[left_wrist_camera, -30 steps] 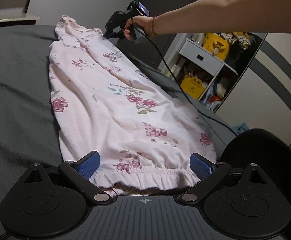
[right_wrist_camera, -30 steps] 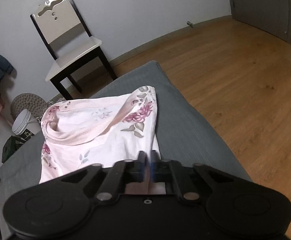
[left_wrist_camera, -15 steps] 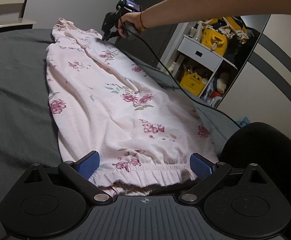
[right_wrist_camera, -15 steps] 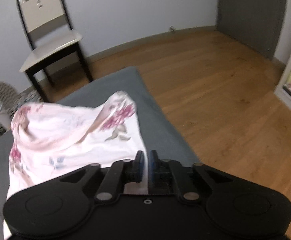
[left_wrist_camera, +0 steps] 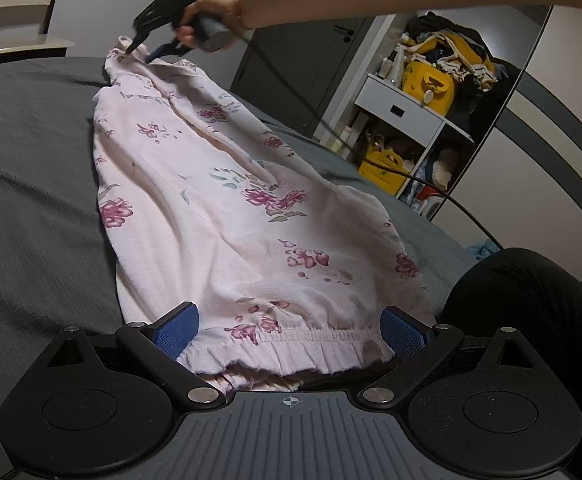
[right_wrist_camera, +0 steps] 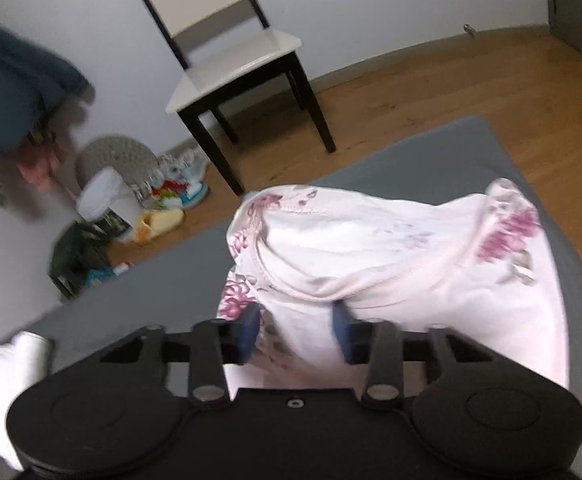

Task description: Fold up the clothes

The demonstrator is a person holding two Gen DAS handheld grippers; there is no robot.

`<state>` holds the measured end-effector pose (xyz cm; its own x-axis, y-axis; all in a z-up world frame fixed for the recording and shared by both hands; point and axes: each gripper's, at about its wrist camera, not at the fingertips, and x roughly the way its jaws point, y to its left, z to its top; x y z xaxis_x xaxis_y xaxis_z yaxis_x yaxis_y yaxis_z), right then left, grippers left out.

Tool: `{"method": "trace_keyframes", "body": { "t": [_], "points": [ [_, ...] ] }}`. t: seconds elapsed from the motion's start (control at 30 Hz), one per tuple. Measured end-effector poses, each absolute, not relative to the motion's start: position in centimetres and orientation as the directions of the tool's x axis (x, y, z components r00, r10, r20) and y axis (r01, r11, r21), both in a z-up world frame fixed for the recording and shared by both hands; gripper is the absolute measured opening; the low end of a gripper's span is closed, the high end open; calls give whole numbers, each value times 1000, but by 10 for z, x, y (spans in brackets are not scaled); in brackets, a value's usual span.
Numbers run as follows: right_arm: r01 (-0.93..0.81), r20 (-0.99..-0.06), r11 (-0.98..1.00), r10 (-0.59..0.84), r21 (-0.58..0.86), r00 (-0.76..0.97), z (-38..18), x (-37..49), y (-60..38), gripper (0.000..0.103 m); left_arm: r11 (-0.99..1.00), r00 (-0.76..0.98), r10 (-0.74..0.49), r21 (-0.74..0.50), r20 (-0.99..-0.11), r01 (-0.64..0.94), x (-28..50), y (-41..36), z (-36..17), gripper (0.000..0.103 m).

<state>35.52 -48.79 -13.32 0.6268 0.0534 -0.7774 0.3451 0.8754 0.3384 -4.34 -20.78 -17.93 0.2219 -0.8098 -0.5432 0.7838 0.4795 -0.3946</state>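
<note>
The pale pink floral garment [left_wrist_camera: 227, 216] lay stretched lengthwise on the grey bed [left_wrist_camera: 31, 184], running from its gathered elastic hem at 6 o'clock in the left wrist view up toward 11 o'clock. The left tongs [left_wrist_camera: 289, 330] stood wide open, their blue pads [left_wrist_camera: 175, 326] set apart at either end of the elastic hem, with the cloth lying between them and nothing pinched. At the far end, near 11 o'clock, a hand [left_wrist_camera: 211, 16] held the right tongs [left_wrist_camera: 143, 46] with their tips down at the garment's upper edge, a black cable [left_wrist_camera: 423, 182] trailing from them back across the bed toward 4 o'clock. In the right wrist view, which was blurred, the right tongs [right_wrist_camera: 295, 332] were parted, and the garment [right_wrist_camera: 391, 264] bunched between and beyond the fingers [right_wrist_camera: 247, 330]; whether the pads touched the cloth could not be told. The garment's hemmed upper opening sagged in a curve toward 12 o'clock in that view. A chair [right_wrist_camera: 227, 60] with a white seat and dark legs stood on the wooden floor [right_wrist_camera: 451, 80] at 12 o'clock, beyond the bed's edge. A white shelf unit [left_wrist_camera: 407, 120] holding yellow items stood at 2 o'clock in the left wrist view, and a dark clothed shape [left_wrist_camera: 531, 312], possibly the person's knee, sat at 4 o'clock beside the hem.
</note>
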Motion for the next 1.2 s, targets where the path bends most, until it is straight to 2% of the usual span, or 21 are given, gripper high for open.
{"method": "trace_keyframes", "body": {
  "t": [0.07,0.17,0.3,0.33,0.4,0.53,0.67,0.77,0.9,1.0,1.07,1.2],
  "points": [
    [380,-772,880,-23,286,635,-131,365,-485,21,477,221,-810,-393,-543,786,-43,-208,-179,97],
    [427,-712,875,-148,229,686,-120,377,-486,21,473,217,-812,-394,-542,788,-44,-208,-179,98],
    [434,-672,875,-189,216,716,-101,379,-493,25,467,206,-816,-407,-539,785,-42,-208,-180,99],
    [417,-680,877,-157,237,716,-97,376,-495,32,468,204,-817,-412,-540,782,-41,-208,-180,100],
    [373,-708,896,-101,242,699,-92,367,-489,34,471,200,-816,-424,-542,774,-39,-209,-178,100],
    [223,-811,967,-32,122,584,-87,338,-441,42,501,209,-804,-444,-557,743,-35,-209,-168,100],
    [85,-885,996,-19,24,466,-84,314,-396,42,569,340,-782,-376,-522,731,-40,-199,-146,100],
    [177,-870,984,-77,11,487,-86,314,-400,49,595,388,-766,-338,-512,729,-42,-195,-140,100],
    [398,-846,912,-133,100,517,-92,331,-436,50,611,381,-752,-351,-538,709,-42,-196,-150,100],
    [515,-842,840,-149,169,519,-102,350,-462,42,625,367,-749,-405,-551,667,-37,-193,-157,100],
    [526,-845,835,-156,165,512,-113,362,-467,32,631,359,-749,-432,-557,645,-32,-191,-162,100],
    [551,-846,824,-194,134,496,-135,388,-474,32,633,322,-749,-483,-579,604,-20,-189,-178,100]
  ]
}}
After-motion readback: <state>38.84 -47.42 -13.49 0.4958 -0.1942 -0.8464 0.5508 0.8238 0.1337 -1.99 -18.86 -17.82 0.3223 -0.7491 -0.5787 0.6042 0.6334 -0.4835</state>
